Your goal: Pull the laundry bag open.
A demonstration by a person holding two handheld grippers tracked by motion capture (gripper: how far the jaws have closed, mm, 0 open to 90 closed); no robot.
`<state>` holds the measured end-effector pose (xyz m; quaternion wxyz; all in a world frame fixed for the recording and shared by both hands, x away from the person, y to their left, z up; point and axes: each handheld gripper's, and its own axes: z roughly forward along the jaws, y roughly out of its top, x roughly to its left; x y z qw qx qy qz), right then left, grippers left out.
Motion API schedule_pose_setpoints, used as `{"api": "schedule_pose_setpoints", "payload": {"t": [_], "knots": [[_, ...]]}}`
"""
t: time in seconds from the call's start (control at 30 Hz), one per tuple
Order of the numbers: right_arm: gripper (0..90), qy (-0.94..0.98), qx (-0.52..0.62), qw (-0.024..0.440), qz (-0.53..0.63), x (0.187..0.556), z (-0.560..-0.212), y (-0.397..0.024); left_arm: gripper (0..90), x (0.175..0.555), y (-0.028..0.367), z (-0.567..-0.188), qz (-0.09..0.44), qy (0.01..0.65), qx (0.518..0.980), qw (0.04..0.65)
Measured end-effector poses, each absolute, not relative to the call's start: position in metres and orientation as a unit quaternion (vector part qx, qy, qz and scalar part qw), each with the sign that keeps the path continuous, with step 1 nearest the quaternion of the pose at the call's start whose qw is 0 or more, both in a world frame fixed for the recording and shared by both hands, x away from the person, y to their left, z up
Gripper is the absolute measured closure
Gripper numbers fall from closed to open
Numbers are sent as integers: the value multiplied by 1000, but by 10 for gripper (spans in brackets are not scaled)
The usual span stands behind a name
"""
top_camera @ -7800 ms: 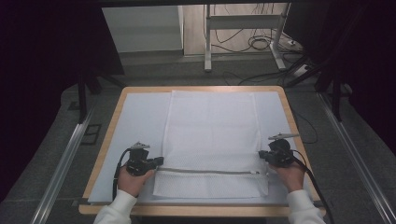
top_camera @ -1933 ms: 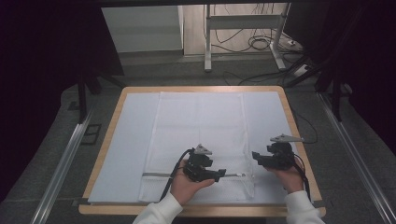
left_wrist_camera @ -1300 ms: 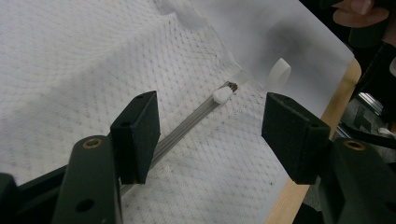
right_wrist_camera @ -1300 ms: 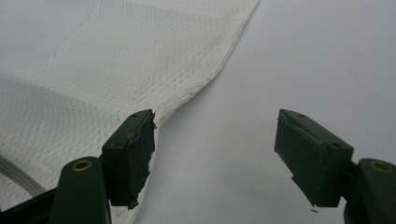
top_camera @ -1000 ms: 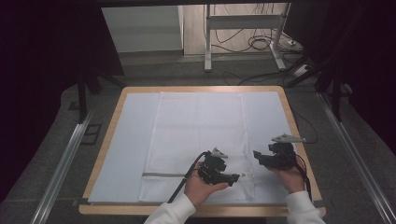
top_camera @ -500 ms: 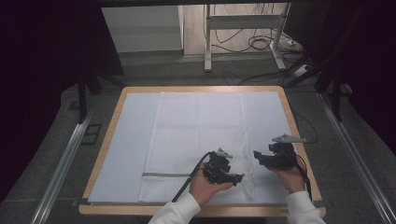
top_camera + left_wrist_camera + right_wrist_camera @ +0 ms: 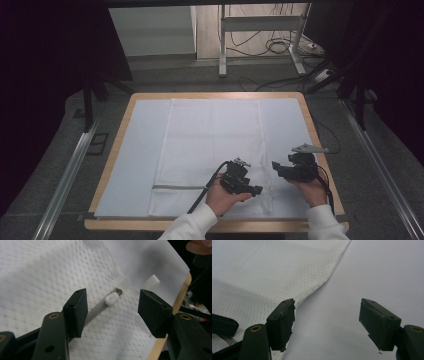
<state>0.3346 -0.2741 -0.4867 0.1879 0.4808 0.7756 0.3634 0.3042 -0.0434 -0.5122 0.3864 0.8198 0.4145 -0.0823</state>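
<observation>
Presently noted: white mesh bag point(image 7: 212, 150) laid flat on pale sheet over table point(image 7: 320, 150), zip strip point(image 7: 97, 311) along near edge. Left gripper point(image 7: 250, 189) held low over zip's right end; jaws apart, just been closing, white zip pull point(image 7: 111, 299) lying between them, pads not pressing it. Right gripper point(image 7: 276, 166) held just beside bag's right edge, approx. over bare sheet; jaws released, nothing between. Contact of its left pad with mesh edge poss., not clear from right gripper view.
</observation>
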Motion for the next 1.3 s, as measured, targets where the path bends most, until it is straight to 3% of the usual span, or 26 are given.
{"api": "schedule_pose_setpoints", "payload": {"t": [0.47, 1.3], "knots": [[280, 778, 481, 185, 360, 335, -488, -273, 455, 303, -52, -515, -96, 408, 826, 378], [281, 762, 494, 205, 365, 335, -485, -278, 739, 309, -60, -527, -103, 414, 817, 387]]}}
